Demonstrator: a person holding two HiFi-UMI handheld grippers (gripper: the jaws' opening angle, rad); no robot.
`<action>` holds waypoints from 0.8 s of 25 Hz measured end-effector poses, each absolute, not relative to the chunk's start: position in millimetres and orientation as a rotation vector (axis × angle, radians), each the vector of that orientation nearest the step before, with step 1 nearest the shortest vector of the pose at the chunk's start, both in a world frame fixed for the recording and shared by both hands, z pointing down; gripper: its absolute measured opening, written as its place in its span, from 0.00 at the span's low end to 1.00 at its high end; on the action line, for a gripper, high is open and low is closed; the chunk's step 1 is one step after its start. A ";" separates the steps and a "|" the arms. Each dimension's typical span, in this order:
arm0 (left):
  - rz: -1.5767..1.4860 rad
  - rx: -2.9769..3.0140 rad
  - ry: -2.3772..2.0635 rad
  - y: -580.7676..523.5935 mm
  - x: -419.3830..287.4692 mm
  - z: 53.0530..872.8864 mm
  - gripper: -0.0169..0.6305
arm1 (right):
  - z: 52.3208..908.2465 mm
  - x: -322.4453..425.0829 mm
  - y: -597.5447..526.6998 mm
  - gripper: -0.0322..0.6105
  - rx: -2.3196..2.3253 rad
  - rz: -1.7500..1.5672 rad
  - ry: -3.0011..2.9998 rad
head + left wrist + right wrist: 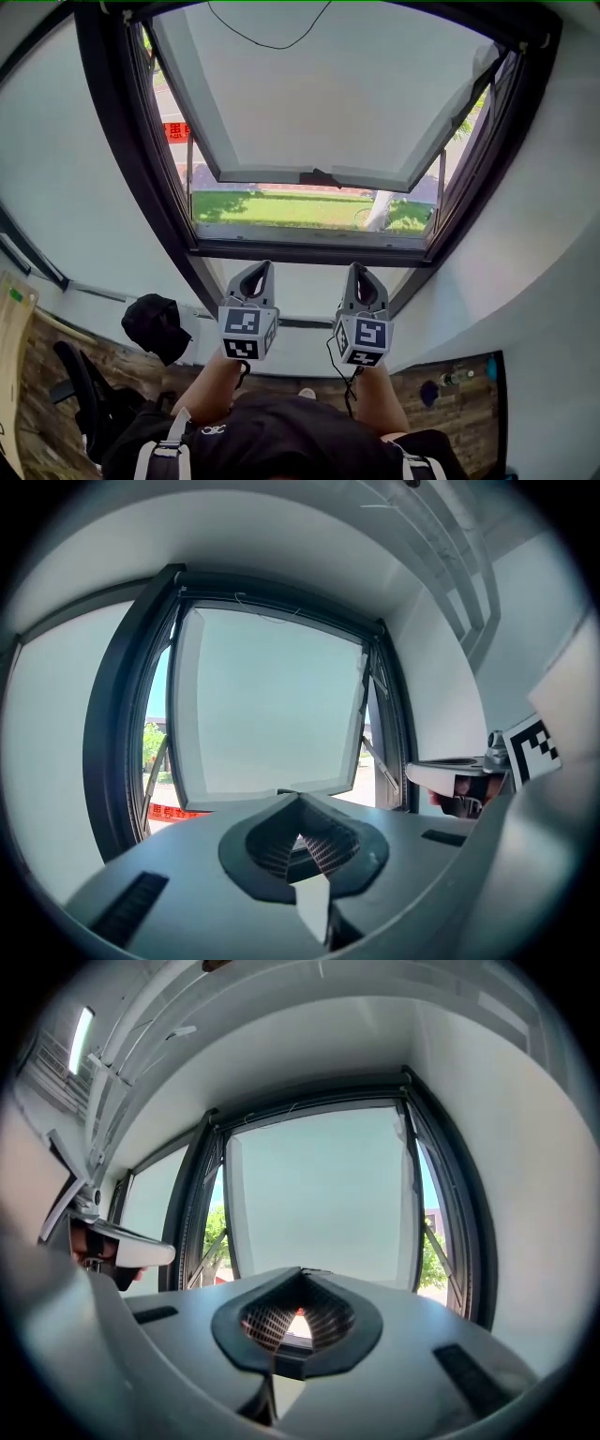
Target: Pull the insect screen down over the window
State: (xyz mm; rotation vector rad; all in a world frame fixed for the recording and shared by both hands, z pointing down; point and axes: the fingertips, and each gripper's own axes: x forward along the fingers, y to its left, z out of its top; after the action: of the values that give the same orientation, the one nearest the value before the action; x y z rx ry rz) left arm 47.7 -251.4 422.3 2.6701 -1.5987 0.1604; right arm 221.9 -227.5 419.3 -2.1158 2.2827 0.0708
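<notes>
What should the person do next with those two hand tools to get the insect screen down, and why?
Probably lift the right gripper toward the thin looped cord at the top of the window frame, opening its fingers on the way. It and the left gripper are both shut, empty and low, below the frame, which is not yet covered.

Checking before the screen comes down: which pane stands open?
The middle pane: its lower edge swings outward, with grass showing beneath it. The left pane sits closed in its frame.
</notes>
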 end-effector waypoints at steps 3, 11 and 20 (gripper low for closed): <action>0.185 2.649 -1.616 -269.9 48.0 427.7 0.05 | 417.6 223.8 -249.4 0.06 -2.096 0.067 2.291; 0.205 2.660 -1.652 -316.2 33.1 421.2 0.05 | 401.1 215.7 -290.1 0.06 -2.063 0.097 2.257; 0.213 2.694 -1.668 -356.2 10.3 414.2 0.05 | 399.1 202.1 -319.2 0.05 -2.088 0.155 2.273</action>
State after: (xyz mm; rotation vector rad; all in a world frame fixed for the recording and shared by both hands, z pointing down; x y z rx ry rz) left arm 10.3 -356.2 414.2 2.6942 -1.6680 0.2134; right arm 202.1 -319.2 399.1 -2.0877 2.2726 0.1545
